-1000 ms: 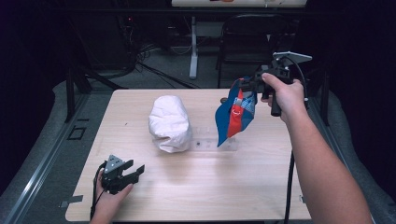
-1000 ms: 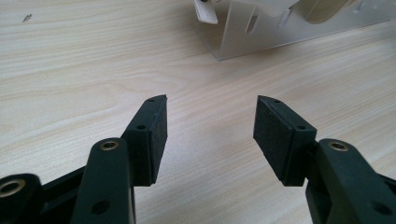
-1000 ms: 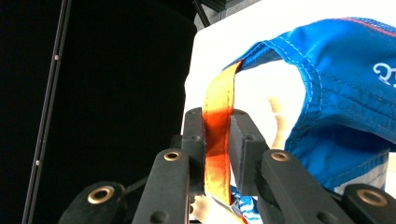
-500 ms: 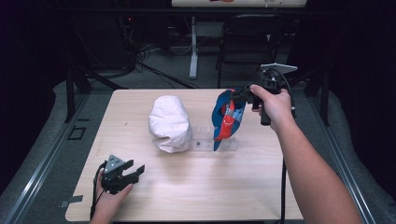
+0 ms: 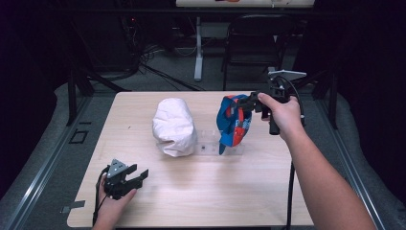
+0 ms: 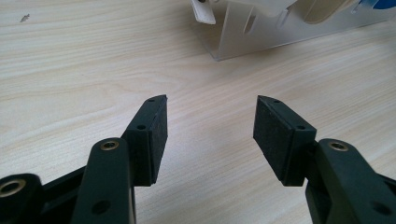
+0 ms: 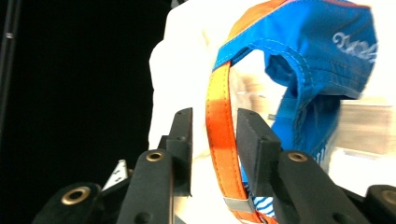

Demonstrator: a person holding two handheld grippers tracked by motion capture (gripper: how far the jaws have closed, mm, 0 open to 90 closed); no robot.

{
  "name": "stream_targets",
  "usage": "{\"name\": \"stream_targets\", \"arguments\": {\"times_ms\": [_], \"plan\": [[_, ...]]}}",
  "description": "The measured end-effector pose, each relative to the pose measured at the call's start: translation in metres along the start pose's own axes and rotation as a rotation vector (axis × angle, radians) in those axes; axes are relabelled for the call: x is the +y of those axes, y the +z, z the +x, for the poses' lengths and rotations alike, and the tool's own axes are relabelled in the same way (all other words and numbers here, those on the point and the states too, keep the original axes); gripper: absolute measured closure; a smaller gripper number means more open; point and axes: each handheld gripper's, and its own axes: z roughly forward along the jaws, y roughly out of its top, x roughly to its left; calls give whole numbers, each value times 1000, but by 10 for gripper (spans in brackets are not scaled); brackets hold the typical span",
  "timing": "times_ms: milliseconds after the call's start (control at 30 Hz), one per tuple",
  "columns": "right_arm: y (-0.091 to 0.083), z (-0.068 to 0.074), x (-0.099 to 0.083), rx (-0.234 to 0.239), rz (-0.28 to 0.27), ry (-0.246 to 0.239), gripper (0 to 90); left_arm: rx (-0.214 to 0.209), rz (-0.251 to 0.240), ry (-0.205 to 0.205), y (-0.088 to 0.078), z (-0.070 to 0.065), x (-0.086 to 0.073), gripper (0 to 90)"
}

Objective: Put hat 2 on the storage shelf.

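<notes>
A: Where is the blue cap [image 5: 233, 122] relative to the clear rack [image 5: 210, 146]?
B: Upright on its right end, beside the white cap [image 5: 173, 125].
A: Right gripper [image 5: 245, 104]?
B: Jaws just opened, orange strap [image 7: 220, 140] loose between. Left gripper [image 5: 134, 179] released, near the rack's front.

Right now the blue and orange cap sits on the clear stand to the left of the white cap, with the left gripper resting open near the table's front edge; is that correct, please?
Not quite: the blue and orange cap sits on the clear stand to the right of the white cap, as the high view shows. The left gripper does rest open near the table's front edge.
</notes>
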Motion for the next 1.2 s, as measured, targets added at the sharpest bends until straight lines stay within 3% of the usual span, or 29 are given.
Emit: {"name": "stream_targets", "arguments": {"times_ms": [233,633,933,1200], "plan": [[-7,-3,-8,-53,-18,-22,616,1,0,1,0,0,0,449],[-11,-14,-29,-64,-11,-39,611,1,-4,-1,0,-1,0,449],[-12,-22,-55,-70,-1,-83,601,2,-1,-4,0,-1,0,447],[-9,-30,-83,-88,-43,-158,582,1,2,-4,0,-1,-1,448]]}}
